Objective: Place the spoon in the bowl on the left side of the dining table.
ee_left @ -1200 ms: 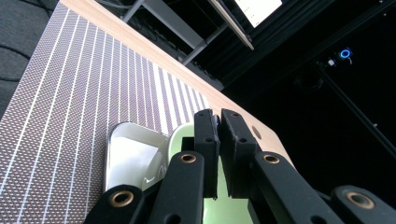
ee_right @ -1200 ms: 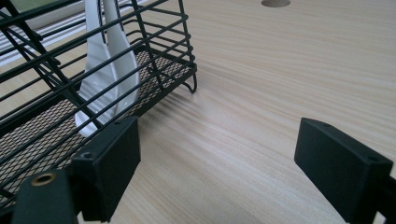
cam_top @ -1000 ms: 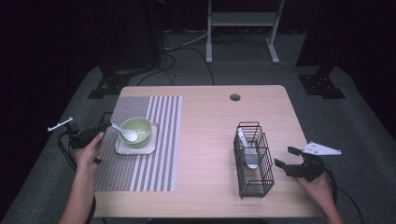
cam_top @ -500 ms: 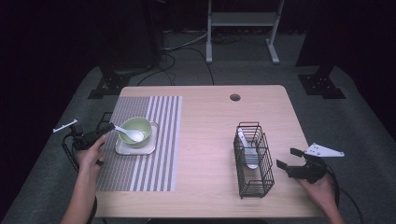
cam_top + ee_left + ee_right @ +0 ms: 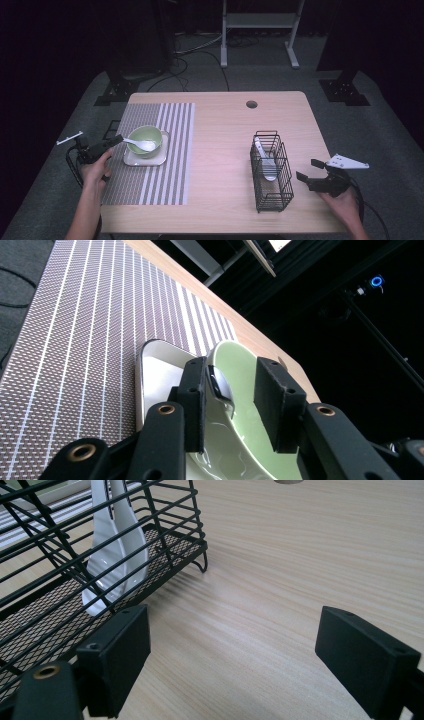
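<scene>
A: Start with the big things. What's on the bench (image 5: 220, 150)?

B: A striped mat (image 5: 165, 150) under the left claw's (image 5: 116, 142) reach, and a black wire basket (image 5: 272, 172) just beside the right claw (image 5: 307, 171), holding one white spoon (image 5: 265, 160).

A: And what has changed?

B: The left claw's jaws have just been opening. A second ago they were shut on the handle of the other spoon (image 5: 141, 145); now, in the left gripper view, the pads stand narrowly apart with a gap on either side, and that spoon lies in the green bowl (image 5: 146, 140), its handle end pointing back between the jaws.

A: So the spoon is delivered?

B: I'd judge so. It rests in the bowl, which sits on the white square plate (image 5: 145, 159) straight ahead of the left claw.

A: The right claw?

B: Wide apart, nothing held, resting over bare wood with the basket just beside one jaw.
</scene>
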`<state>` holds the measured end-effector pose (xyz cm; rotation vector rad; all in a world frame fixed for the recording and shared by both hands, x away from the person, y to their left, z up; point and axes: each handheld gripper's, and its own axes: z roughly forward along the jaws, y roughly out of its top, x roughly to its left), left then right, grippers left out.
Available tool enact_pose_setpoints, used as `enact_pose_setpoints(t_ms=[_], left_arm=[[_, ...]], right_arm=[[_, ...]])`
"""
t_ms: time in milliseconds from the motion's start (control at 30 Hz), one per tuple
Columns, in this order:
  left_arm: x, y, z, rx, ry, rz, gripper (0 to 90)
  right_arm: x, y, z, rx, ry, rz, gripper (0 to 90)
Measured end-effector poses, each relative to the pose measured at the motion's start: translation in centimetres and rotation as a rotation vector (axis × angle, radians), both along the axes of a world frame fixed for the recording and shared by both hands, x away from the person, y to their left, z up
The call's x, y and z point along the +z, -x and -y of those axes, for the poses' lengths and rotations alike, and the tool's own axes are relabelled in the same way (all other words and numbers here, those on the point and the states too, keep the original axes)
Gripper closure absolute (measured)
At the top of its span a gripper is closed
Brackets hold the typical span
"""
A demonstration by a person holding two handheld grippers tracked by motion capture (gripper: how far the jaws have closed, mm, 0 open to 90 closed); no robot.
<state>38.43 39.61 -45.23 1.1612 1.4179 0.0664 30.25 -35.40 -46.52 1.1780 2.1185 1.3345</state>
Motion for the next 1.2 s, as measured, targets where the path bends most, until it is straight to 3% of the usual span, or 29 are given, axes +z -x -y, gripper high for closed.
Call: enact_pose_setpoints(t_ms=[500, 1200], left_arm=[[0.6, 1.5, -0.2, -0.014, -0.056, 0.010, 47.4], [1.7, 3.3, 1.0, -0.065, -0.112, 0.025, 32.8]], right_arm=[[0.4, -0.1, -0.3, -0.002, 0.005, 0.011, 13.3], [0.6, -0.1, -0.2, -0.007, 0.010, 0.018, 13.3]])
